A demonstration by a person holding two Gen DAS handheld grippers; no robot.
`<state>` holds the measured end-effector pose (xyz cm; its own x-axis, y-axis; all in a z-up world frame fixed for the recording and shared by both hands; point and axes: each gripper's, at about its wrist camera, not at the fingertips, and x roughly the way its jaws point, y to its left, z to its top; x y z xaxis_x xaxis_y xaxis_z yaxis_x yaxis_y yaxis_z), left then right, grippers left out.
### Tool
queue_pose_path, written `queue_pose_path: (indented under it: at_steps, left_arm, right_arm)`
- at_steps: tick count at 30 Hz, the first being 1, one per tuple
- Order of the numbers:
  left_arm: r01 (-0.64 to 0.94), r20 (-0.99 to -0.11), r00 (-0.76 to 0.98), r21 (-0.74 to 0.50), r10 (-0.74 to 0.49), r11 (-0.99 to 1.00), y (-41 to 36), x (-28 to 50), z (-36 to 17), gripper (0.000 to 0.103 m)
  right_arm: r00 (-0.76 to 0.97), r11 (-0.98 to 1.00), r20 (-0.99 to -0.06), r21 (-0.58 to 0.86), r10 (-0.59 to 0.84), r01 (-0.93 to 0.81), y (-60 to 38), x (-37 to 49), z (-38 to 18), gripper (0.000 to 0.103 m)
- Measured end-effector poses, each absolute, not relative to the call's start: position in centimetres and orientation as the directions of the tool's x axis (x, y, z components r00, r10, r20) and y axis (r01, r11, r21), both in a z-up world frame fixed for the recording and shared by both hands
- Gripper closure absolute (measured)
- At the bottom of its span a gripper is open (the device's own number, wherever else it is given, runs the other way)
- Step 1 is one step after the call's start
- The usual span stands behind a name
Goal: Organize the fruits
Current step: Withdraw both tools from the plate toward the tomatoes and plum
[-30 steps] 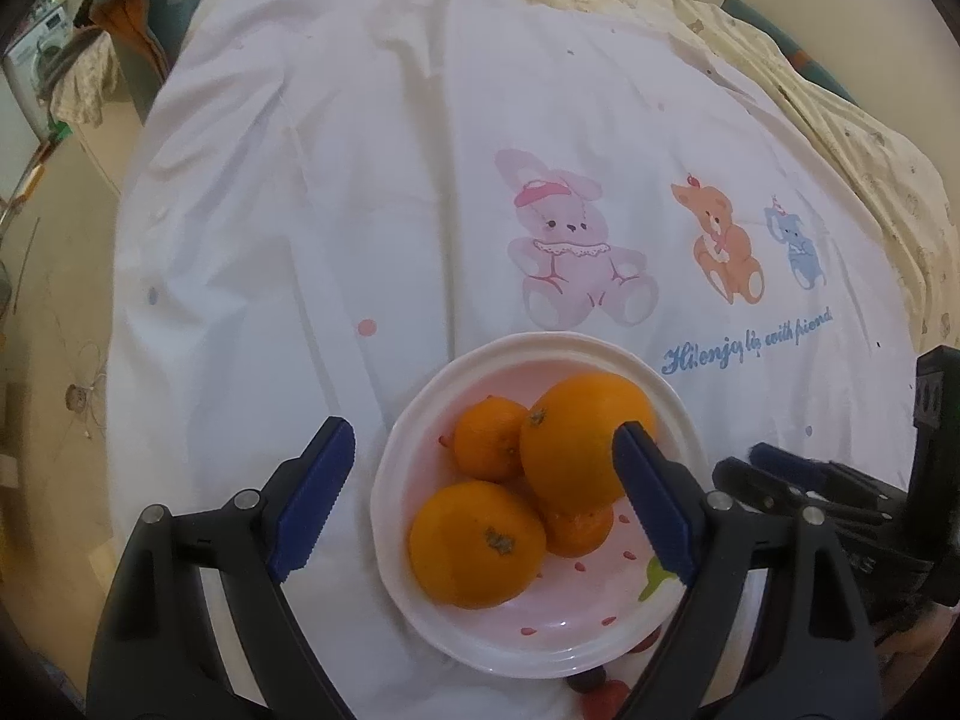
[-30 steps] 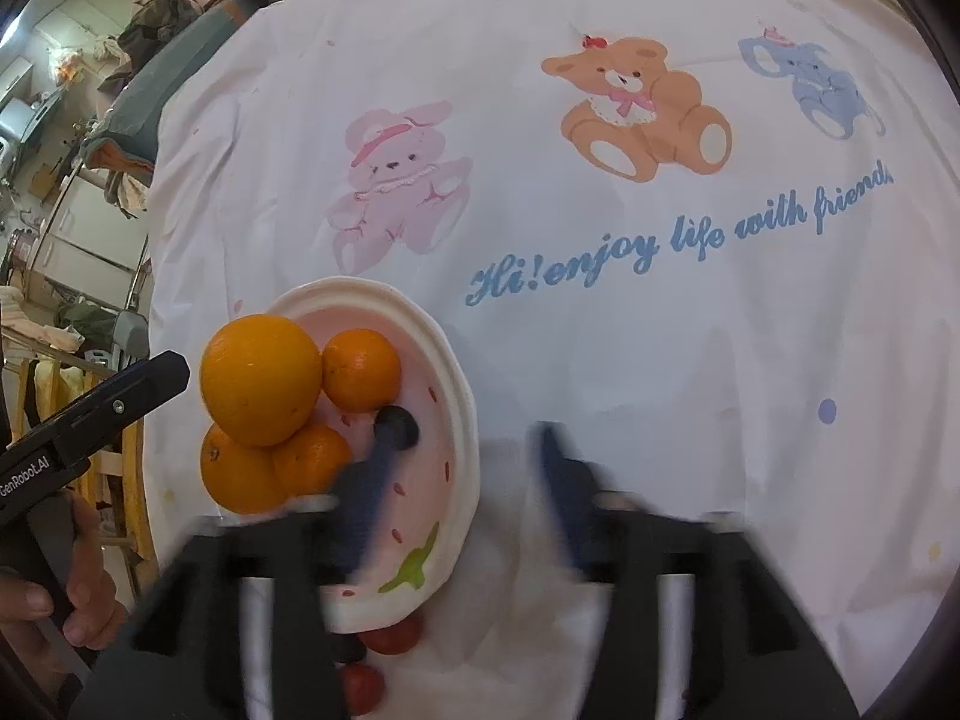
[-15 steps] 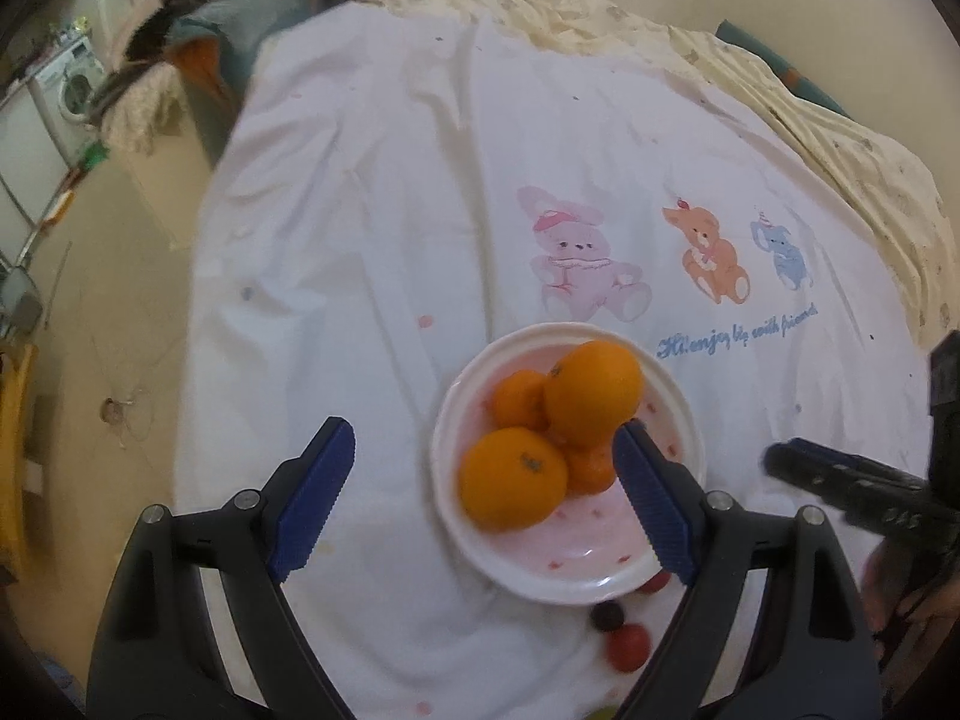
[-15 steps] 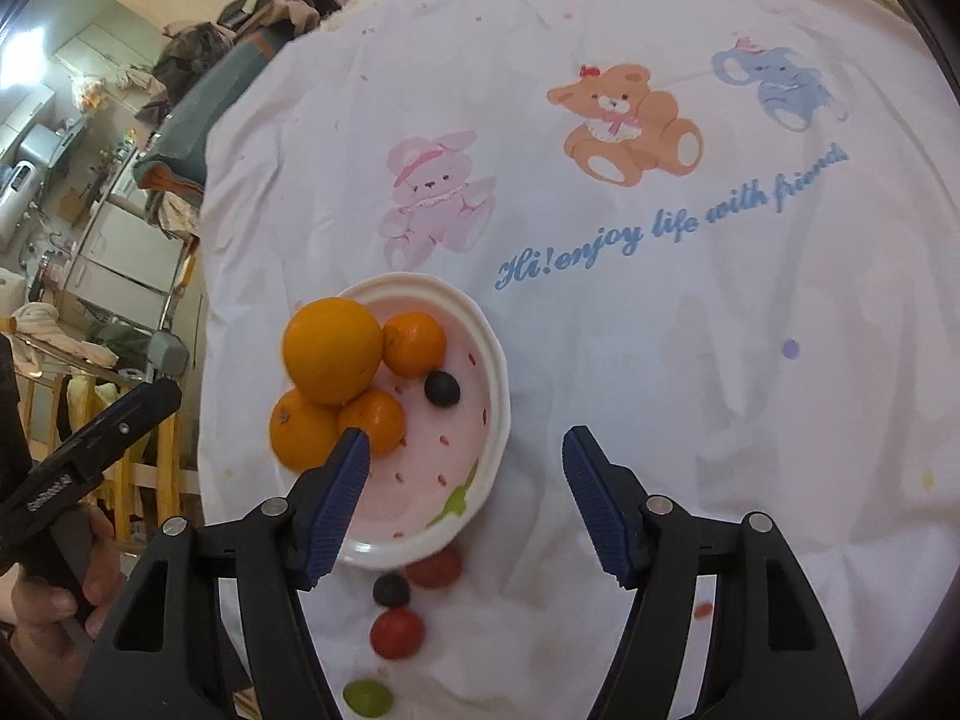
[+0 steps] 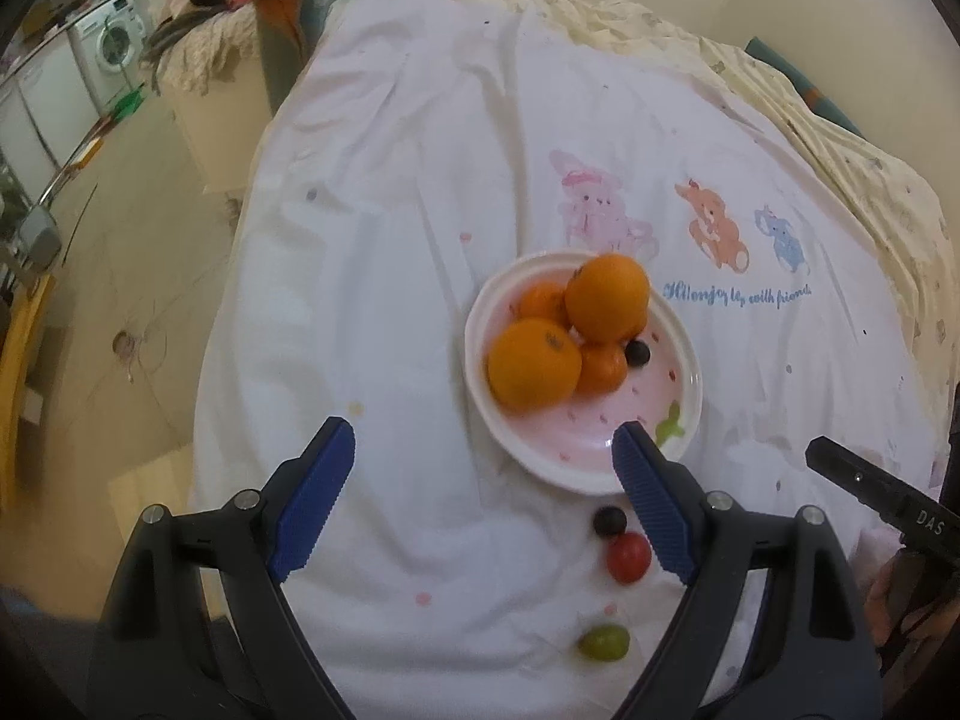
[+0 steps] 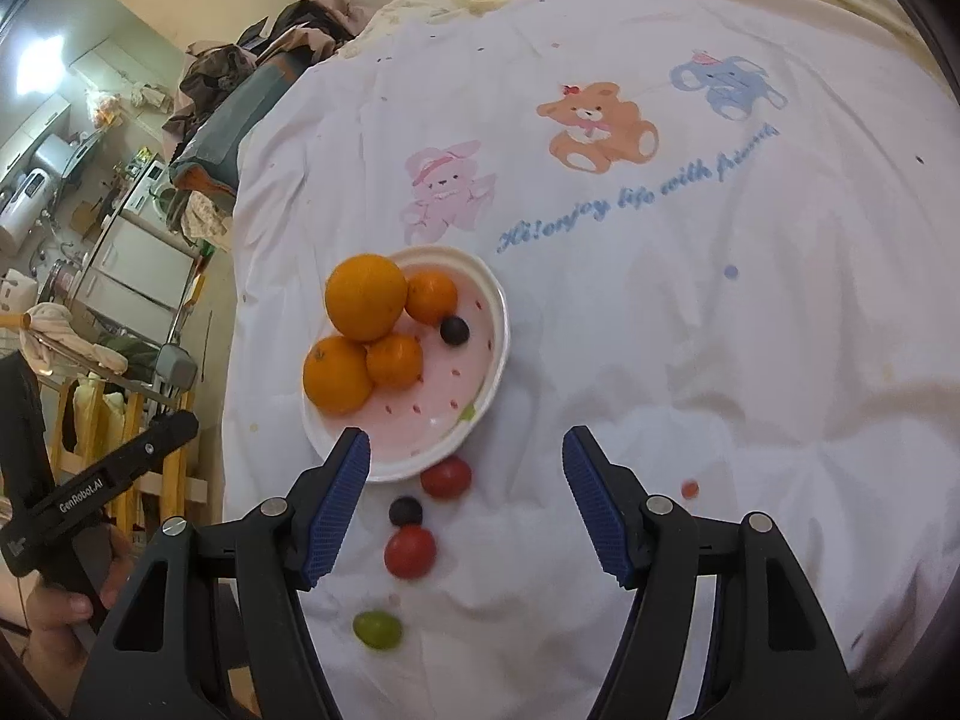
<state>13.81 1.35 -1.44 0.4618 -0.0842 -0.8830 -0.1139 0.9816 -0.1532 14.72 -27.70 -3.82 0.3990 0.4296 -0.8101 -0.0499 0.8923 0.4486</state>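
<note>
Left claw (image 5: 483,483) and right claw (image 6: 467,503) both wide, empty. Oranges (image 6: 365,297) stacked in bowl (image 6: 493,324); tomatoes (image 6: 410,551), grape (image 6: 377,629) loose on bed sheet (image 6: 690,330). Risk: soft sheet, round fruit rolls off when nudged.

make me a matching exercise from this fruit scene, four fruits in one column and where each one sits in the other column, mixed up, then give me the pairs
Things:
1. big orange
2. dark grape
3. green grape
4. red tomato

Places:
A. on the cloth, nearest the camera of all the loose fruit
B. on the cloth, right beside the plate rim
C. stacked on top of the other oranges
D. on the plate's bare pink floor, next to the oranges

Pairs: 1-C, 2-D, 3-A, 4-B
</note>
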Motion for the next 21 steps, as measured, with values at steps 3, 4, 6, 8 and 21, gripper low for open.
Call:
queue_pose_path:
  at_steps: [3,4,6,8,21]
  left_arm:
    - [-0.118,-0.89,0.449,-0.152,-0.084,0.981,1.1,12.9,-2.2,0.017]
    - [-0.117,-0.891,0.446,-0.153,-0.086,0.981,1.0,12.7,-2.4,0.017]
    - [-0.114,-0.895,0.439,-0.143,-0.079,0.983,0.8,12.2,-2.9,0.017]
    - [-0.108,-0.899,0.431,-0.135,-0.076,0.985,0.7,11.9,-3.4,0.017]
    - [-0.059,-0.946,0.306,-0.129,-0.105,0.99,-3.9,11.1,-7.6,0.019]
  right_arm:
    - [0.401,0.89,-0.811,0.455,0.426,-0.026,-28.1,13.6,-4.0,0.033]
    - [0.403,0.89,-0.812,0.456,0.422,-0.015,-28.3,13.3,-4.1,0.033]
    - [0.406,0.887,-0.811,0.461,0.42,0.002,-28.5,13.0,-4.2,0.033]
    - [0.407,0.883,-0.81,0.469,0.422,0.017,-28.6,12.9,-4.4,0.033]
    - [0.353,0.869,-0.834,0.485,0.424,0.101,-29.0,13.8,-6.5,0.033]
